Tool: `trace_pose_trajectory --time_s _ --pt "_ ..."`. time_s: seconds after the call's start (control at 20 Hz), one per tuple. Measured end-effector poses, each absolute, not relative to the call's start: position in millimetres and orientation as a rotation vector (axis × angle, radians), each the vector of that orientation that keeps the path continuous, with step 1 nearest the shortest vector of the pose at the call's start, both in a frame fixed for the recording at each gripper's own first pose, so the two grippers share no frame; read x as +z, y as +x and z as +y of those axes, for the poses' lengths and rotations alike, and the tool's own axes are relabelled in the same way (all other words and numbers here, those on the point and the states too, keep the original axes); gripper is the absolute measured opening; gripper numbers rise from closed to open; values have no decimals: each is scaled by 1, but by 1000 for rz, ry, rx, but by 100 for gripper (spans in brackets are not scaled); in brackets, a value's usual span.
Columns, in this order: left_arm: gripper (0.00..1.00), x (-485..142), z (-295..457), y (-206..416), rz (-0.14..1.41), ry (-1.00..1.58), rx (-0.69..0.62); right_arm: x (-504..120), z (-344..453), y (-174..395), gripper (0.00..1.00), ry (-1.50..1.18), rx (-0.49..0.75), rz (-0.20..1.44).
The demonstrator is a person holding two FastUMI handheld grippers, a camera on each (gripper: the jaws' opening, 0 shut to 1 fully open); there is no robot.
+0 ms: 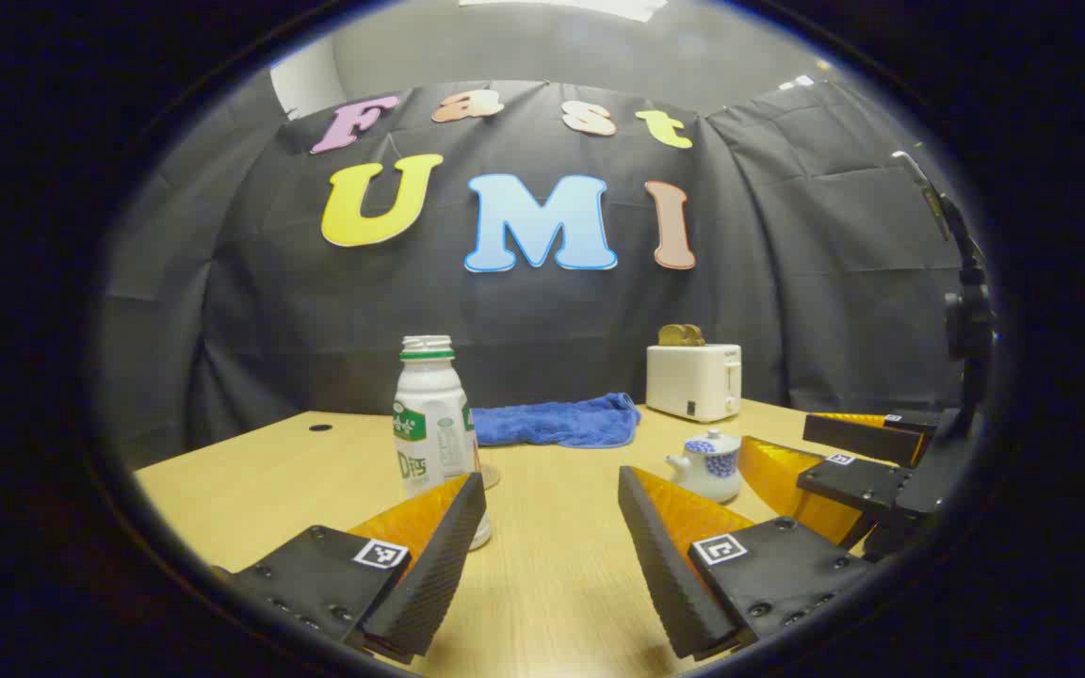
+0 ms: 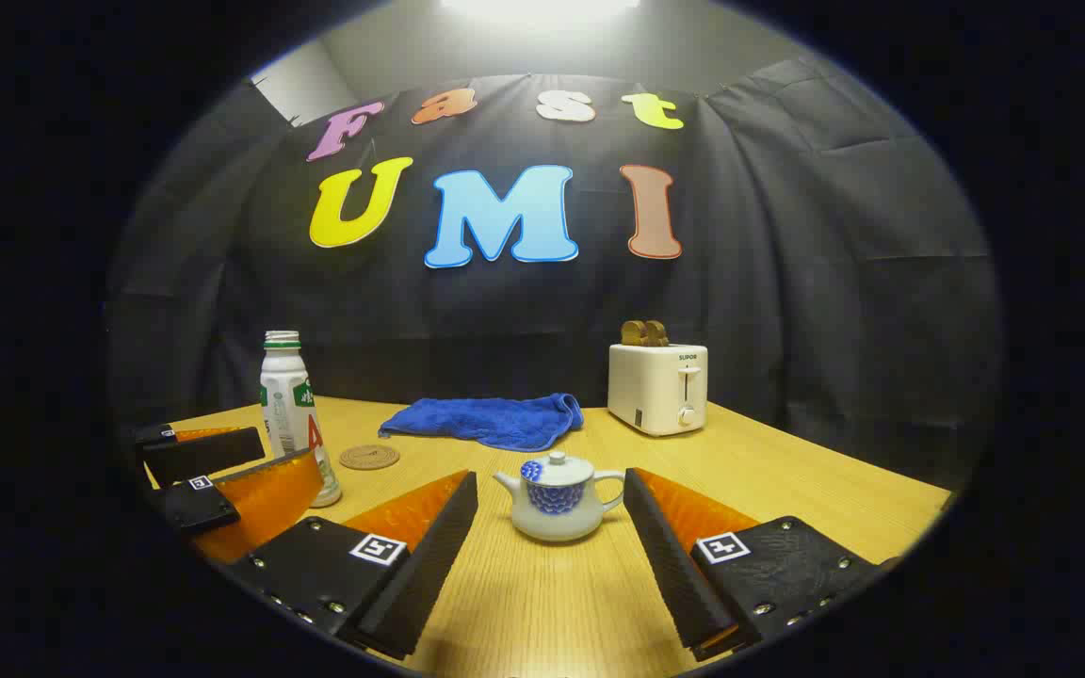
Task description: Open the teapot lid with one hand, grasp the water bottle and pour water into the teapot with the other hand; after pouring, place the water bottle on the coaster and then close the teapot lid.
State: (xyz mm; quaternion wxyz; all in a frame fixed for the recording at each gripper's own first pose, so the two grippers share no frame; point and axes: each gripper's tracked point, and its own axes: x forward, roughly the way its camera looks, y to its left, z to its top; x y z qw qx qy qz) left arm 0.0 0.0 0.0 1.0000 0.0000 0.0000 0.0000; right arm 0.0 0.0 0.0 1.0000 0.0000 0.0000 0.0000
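Observation:
A white bottle (image 1: pixel 427 414) with a green label stands uncapped on the wooden table (image 1: pixel 552 574), just past my left gripper's left finger. My left gripper (image 1: pixel 552 485) is open and holds nothing. A small white teapot (image 2: pixel 558 508) with a blue pattern sits upright with its lid (image 2: pixel 557 463) on, just beyond the tips of my open right gripper (image 2: pixel 550 482) and centred on the gap. In the right gripper view the bottle (image 2: pixel 288 405) stands at the left, the round cork coaster (image 2: pixel 369 457) beside it, and the left gripper (image 2: pixel 222 485) close in front of the bottle. The teapot (image 1: pixel 707 466) and right gripper (image 1: pixel 844 466) show at the right of the left gripper view.
A crumpled blue towel (image 2: pixel 486 419) lies at the back middle of the table (image 2: pixel 787 471). A white toaster (image 2: pixel 657 386) with bread in its slots stands at the back right. A dark stand (image 1: pixel 966 320) rises at the far right of the left gripper view.

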Motion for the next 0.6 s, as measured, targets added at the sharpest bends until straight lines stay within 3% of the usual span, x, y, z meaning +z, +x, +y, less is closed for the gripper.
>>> trace_pose_trajectory --time_s 0.1,0.3,0.45,0.5,0.55,0.6 --pt "94 0 0 0 0 0 0 0 0 0 96 0 0 0" --pt "94 -6 4 0 73 -43 15 -2 -3 3 96 5 2 125" --pt "94 -3 13 4 57 -40 23 17 -10 27 93 -49 -6 71" --pt "100 -1 14 4 54 -37 23 18 -11 32 93 -52 -6 78" --pt "94 1 14 3 49 -34 22 18 -12 38 93 -56 -3 93" --pt "94 4 15 2 45 -29 24 17 -12 43 92 -54 -7 109"
